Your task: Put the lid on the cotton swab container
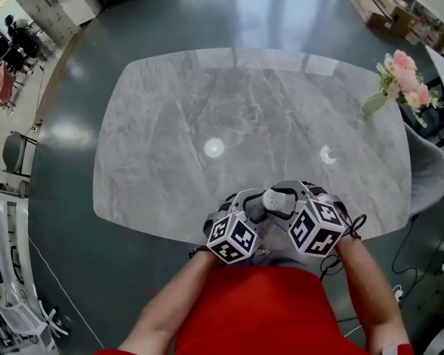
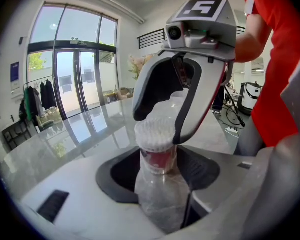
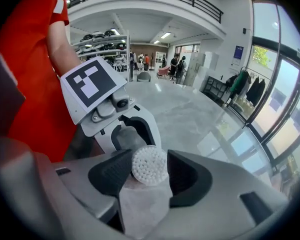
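We hold both grippers close together in the air at the near edge of the table (image 1: 170, 124). The left gripper (image 2: 160, 171) is clenched on the container (image 2: 157, 194), a clear tube with a red band. Its open end, full of swabs (image 2: 155, 133), points to the other gripper. The right gripper (image 3: 149, 173) is clenched on the lid (image 3: 144, 204), a clear cap that lies between its jaws with the mouth turned to the swabs. In the left gripper view the lid's rim seems to be just at the swab tips, or a little over them. We cannot tell if it touches the container wall already. So the container is not on the table; the left jaws carry it, and the lid is not yet seated.

The step in hand, as we judge it, is to slide the lid over the swabs and onto the container. To do this well, we should first bring the two axes into one line. In the right gripper view the round face of swabs should sit in the middle of the lid's mouth, not to one side. Then we push straight and slowly, one gripper steady and the other moving. A tilted push may catch swab tips under the rim and bend them. Both parts look like thin, soft plastic, so we should not squeeze harder, because a deformed mouth will not fit.
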`<state>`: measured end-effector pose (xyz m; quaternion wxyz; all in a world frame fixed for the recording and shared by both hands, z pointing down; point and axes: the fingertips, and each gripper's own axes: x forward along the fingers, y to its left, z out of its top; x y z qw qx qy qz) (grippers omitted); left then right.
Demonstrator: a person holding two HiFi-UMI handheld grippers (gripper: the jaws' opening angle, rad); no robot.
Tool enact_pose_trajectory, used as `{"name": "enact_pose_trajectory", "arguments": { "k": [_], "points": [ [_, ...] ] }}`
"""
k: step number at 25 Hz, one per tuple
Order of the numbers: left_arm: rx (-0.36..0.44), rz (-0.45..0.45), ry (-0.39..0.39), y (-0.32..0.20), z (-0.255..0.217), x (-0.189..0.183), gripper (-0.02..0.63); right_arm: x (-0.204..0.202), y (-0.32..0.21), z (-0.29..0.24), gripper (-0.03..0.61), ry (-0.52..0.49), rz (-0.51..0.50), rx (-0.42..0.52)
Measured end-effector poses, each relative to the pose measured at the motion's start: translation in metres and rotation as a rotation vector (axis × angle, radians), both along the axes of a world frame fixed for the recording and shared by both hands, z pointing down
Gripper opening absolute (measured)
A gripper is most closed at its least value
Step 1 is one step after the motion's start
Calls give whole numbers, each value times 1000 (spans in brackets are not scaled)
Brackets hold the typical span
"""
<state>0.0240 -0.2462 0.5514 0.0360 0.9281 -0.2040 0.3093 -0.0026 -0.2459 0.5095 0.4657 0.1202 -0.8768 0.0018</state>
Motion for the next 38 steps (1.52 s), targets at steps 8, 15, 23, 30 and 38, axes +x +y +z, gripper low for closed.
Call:
{"name": "enact_pose_trajectory", "arguments": {
  "k": [8,15,23,30,38],
  "points": [
    [-4,-56,28,1,1,1,262,0,3,6,230,106,-28,106],
    [-13,-92,95,5,-7,-7,264,7,3,-2,261,-51,33,72],
    [35,-161,187,9,-46,-23,267,28,-4,-50,228,-408,251,28],
    [142,-269,341,-4,-128,-45,168,57,0,-93,139,-729,499,34],
    [186,-324,414,4,-185,-58,38,74,15,-145,53,-929,593,147]
  ]
}}
